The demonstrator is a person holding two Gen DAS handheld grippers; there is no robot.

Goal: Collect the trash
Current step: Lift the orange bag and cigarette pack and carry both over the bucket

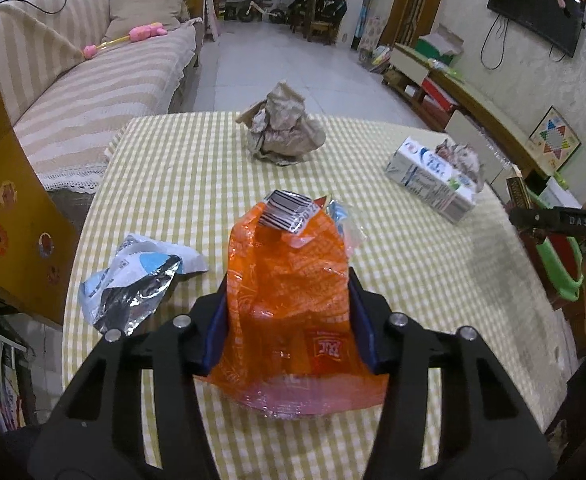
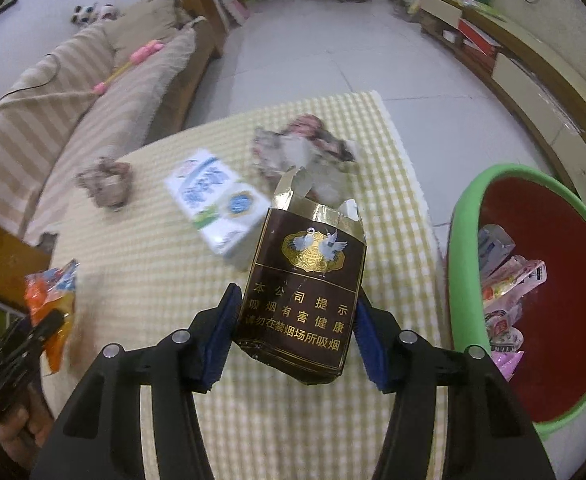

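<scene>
The left gripper point(image 1: 289, 312) is closed on an orange wrapper point(image 1: 289, 300); its blue pads point(image 1: 217, 328) press the wrapper from both sides, and the wrapper hangs above the checked tablecloth point(image 1: 413, 280). At 9 o'clock from it a silver and blue wrapper point(image 1: 133, 284) lies on the cloth; at 12 o'clock, near the far edge, sits a ball of brown paper point(image 1: 283, 130); at 2 o'clock lies a white carton point(image 1: 433, 182) with a small crumpled paper point(image 1: 461, 158) just behind it.

The right gripper point(image 2: 297, 320) is clamped on a brown cigarette pack point(image 2: 305, 280) with a torn top, held upright above the table; at 3 o'clock from the pack, beside the table, stands a red bin with a green rim point(image 2: 465, 216); some wrappers point(image 2: 505, 292) already lie inside it.
</scene>
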